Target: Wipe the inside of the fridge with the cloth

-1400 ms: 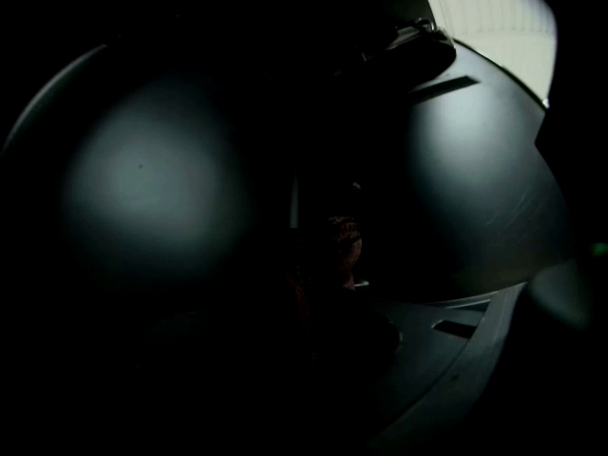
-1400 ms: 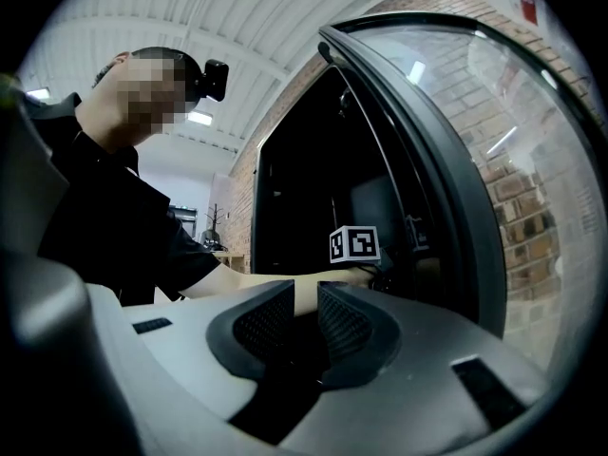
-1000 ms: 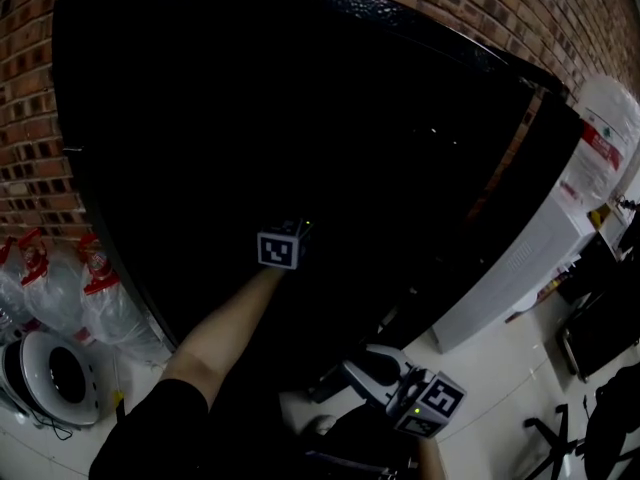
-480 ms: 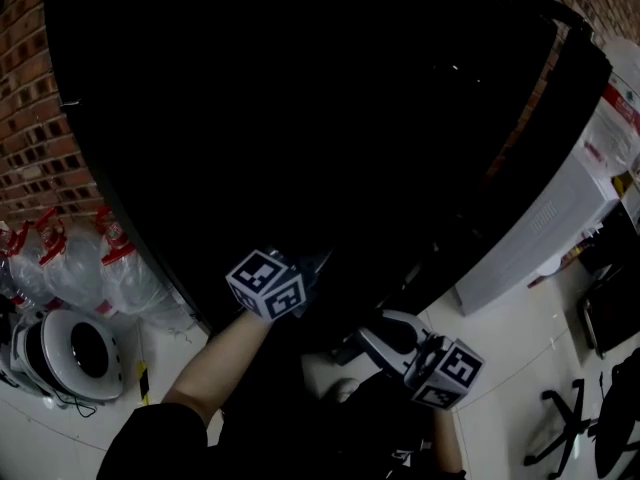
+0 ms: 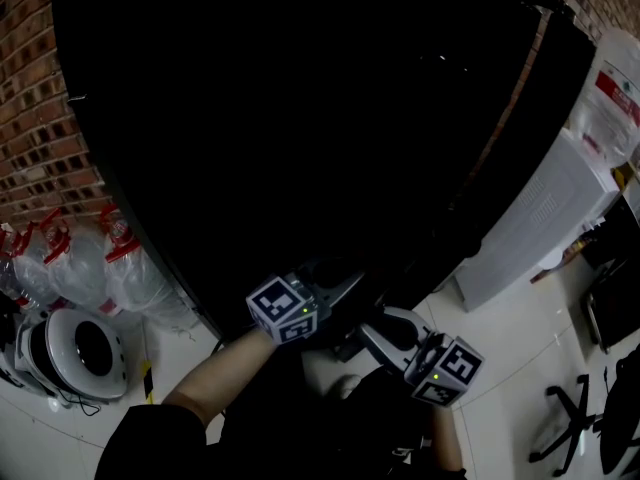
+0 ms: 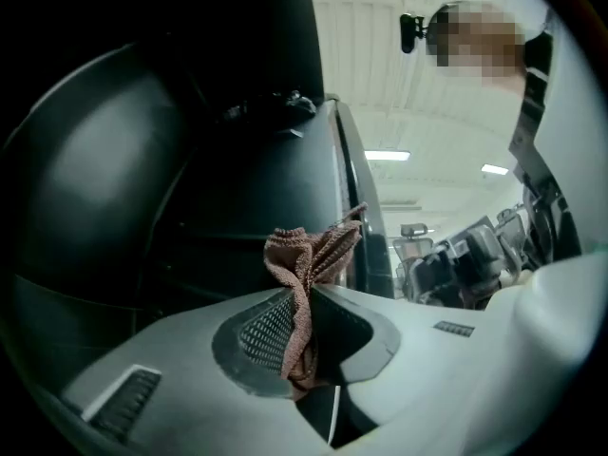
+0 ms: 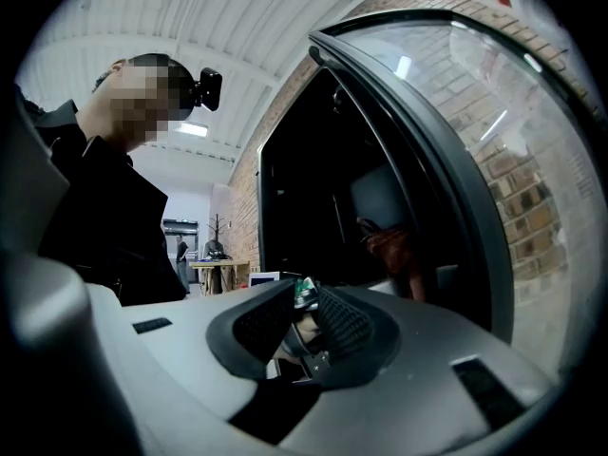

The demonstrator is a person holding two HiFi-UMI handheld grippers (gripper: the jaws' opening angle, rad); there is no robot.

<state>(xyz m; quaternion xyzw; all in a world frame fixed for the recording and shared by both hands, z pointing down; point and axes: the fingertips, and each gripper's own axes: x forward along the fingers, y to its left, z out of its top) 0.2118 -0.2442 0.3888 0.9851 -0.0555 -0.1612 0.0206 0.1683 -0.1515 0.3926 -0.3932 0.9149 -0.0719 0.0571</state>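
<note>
From the head view we look steeply down on the fridge (image 5: 300,118), a big black mass whose inside is too dark to read. Both claws sit low at its front edge. The left claw (image 5: 345,283) points up into the dark opening, and the right claw (image 5: 372,336) is just beside it, below and to the right. The cloth does not show from here.

In the left gripper view the left claw (image 6: 302,302) is clamped on the cloth (image 6: 302,274). The brown fabric is pinched between the nearly closed pads and bunches up in a loose tuft above them. Beyond it lies the fridge's dark interior (image 6: 218,217). The tuft appears clear of any wall or shelf, though the dark makes that hard to confirm.

In the right gripper view the right claw (image 7: 306,316) stands partly apart, its pads pressing on nothing. The small green and pale bits in the gap seem to lie beyond it. The glass door (image 7: 475,160) stands open at the right, and the cloth (image 7: 388,245) shows as a brown lump inside the opening.

We judge the wiping to be between strokes. The next move calls for carrying the tuft to an inner surface and pressing it flat before dragging.
</note>
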